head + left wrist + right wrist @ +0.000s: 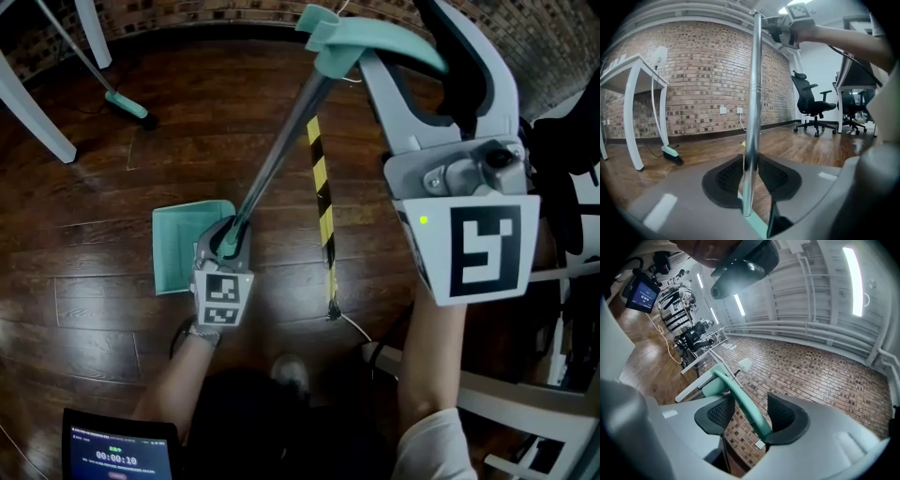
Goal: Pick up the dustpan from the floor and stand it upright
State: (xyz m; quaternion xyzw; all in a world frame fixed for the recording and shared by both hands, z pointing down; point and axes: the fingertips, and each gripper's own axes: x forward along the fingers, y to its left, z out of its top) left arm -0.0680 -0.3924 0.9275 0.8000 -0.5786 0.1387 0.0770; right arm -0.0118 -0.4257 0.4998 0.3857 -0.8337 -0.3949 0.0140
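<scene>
The dustpan (187,248) is on the dark wood floor (84,291), just in front of the person's feet. Its teal pan is down on the boards and its long metal pole (281,141) rises towards the camera to a curved teal grip (366,37). The left tongs (751,174) are clamped narrowly on the pole low down, just above the pan. The left gripper view shows both ribbed pads pressed against the shaft, which runs straight up the picture there. The right tongs (752,414) are up at the top end, standing wide with the teal grip passing between them. The grip seems to rest against one pad while a clear gap shows at the other, so I read this as no hold (the wide-angle lens makes the contact hard to judge).

By my reading the lifting is done and the step in hand is the standing-up itself: the pole looks close to vertical, steadied by the left tongs alone. The next move calls for checking that the pan sits flat and the dustpan balances. Then the left tongs can ease apart slowly and draw back clear of the pole without nudging it. The right tongs, loose around the grip, could serve as a guard if it tips. A broom (129,105) lies well apart from all this.
</scene>
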